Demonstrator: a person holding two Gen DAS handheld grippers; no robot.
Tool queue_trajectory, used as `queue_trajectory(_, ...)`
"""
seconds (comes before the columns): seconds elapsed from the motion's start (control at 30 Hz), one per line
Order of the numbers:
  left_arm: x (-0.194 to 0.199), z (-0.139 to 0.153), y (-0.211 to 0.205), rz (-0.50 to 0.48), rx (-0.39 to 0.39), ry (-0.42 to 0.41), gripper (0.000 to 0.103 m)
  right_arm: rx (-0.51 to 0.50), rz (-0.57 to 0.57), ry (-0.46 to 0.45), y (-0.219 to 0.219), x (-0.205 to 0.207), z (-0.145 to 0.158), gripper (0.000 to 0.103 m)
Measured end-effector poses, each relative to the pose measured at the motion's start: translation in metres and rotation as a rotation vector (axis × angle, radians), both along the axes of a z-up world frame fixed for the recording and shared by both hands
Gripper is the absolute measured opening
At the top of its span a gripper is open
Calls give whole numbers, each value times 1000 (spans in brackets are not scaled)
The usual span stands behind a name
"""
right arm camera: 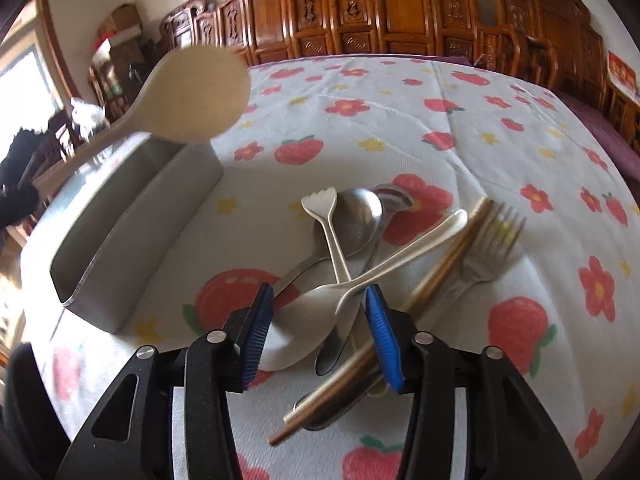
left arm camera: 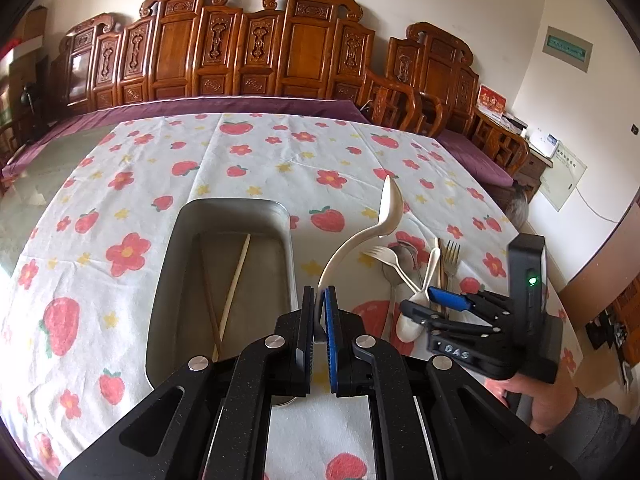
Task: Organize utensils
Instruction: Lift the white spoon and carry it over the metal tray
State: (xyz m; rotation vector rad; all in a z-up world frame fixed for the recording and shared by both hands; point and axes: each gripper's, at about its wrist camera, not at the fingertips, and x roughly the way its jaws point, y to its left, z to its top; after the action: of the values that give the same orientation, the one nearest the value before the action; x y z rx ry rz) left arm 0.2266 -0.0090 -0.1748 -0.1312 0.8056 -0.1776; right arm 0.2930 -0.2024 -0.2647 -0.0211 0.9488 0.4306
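Grey metal forms the rectangular tray (left arm camera: 224, 216) that we see in the left wrist view, standing on a white tablecloth (left arm camera: 120, 168) printed with strawberries and red flowers. Inside the tray lie two chopsticks (left arm camera: 236, 280), one pale and one dark, crossing near the close end; we see nothing else on its floor. The left gripper (left arm camera: 319, 320) is clenched on the handle of a cream rice paddle (left arm camera: 360, 240), whose blade rises up and away just to the right of the tray. Further right we find the heap of loose utensils (left arm camera: 416, 268) on the cloth: forks, metal spoons and a white spoon. The right gripper (left arm camera: 434, 304) reaches into this heap with its jaws parted, carried by a hand (left arm camera: 532, 400) in a grey sleeve.

In the right wrist view we look down on the same heap. The right gripper (right arm camera: 318, 336) stands released, its blue pads (right arm camera: 256, 332) either side of the white spoon (right arm camera: 360, 292) and pressing on nothing that we can see. Metal spoons (right arm camera: 356, 220), a small fork (right arm camera: 320, 204), a larger fork (right arm camera: 492, 240) and brown chopsticks (right arm camera: 440, 272) lie crossed around it. The tray (right arm camera: 132, 240) sits to the left, its contents hidden by its wall, with the paddle (right arm camera: 196, 96) blurred above it.
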Motion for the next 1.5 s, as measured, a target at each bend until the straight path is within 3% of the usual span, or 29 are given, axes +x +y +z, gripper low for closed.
queue_trajectory(0.27, -2, -1, 9, 12, -10, -3, 4, -10, -3, -26, -3, -4, 8, 19)
queue_trajectory(0.5, -4, 1, 17, 18, -9, -9, 4, 30, -19, -41, -12, -7, 19, 9)
queue_trajectory(0.8, -7, 10, 46, 91, 37, -33, 4, 72, -6, -63, -11, -19, 36, 8)
queue_trajectory(1.1, 5, -3, 77, 183, 168, 4, 4, 109, 35, -63, 1, -30, 49, 9)
queue_trajectory(1.5, 24, -36, 60, 160, 264, 98, 5, 124, 103, -72, 22, -43, 66, 9)
